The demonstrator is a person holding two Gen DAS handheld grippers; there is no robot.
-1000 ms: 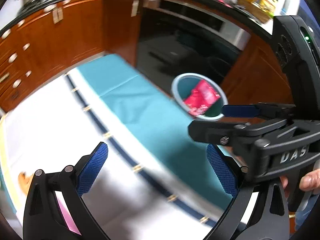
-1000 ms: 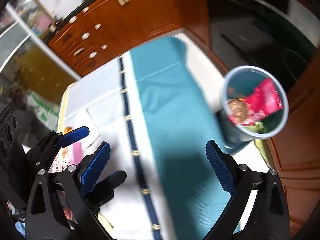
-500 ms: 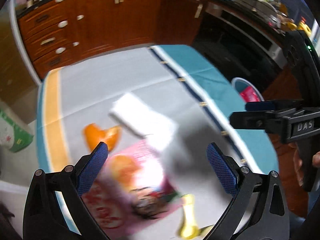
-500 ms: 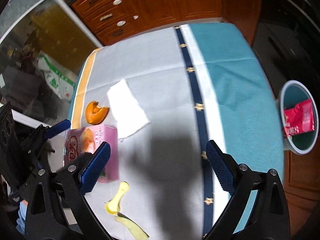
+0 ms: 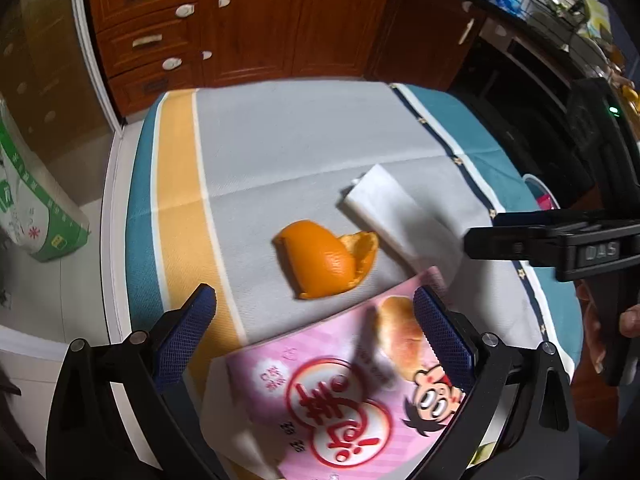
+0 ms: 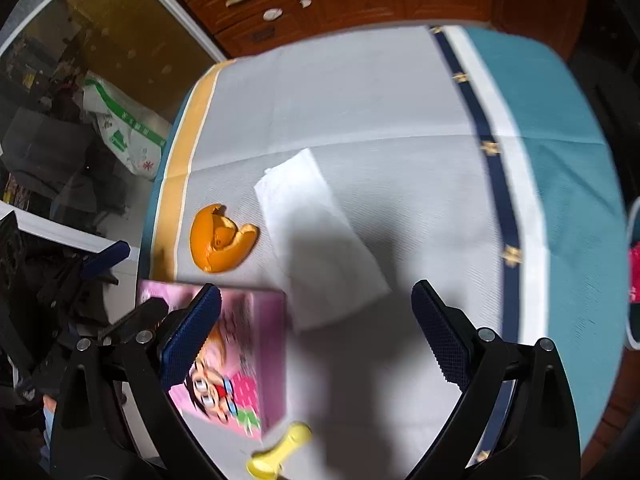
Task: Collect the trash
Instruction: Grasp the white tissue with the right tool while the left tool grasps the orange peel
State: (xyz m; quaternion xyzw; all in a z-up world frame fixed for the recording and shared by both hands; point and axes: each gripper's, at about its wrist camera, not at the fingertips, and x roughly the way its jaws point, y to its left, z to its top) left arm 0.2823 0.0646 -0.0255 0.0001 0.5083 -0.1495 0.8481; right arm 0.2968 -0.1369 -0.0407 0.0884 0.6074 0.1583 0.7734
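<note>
Below the pink box point(image 6: 236, 360), only right view shows yellow scrap point(image 6: 280, 456).

The pink box point(image 5: 352, 408) is cut off at the 6 o'clock edge of the left wrist view, and its print is smeared by blur. In the right wrist view the bin point(image 6: 632, 280) is clipped at 3 o'clock (only a rim sliver and a red scrap are seen). The yellow object point(image 6: 280, 454) at 6 o'clock is blurred and cannot be identified. Items on the counter point(image 5: 568, 4) at 1 o'clock are too small to be told.
</note>
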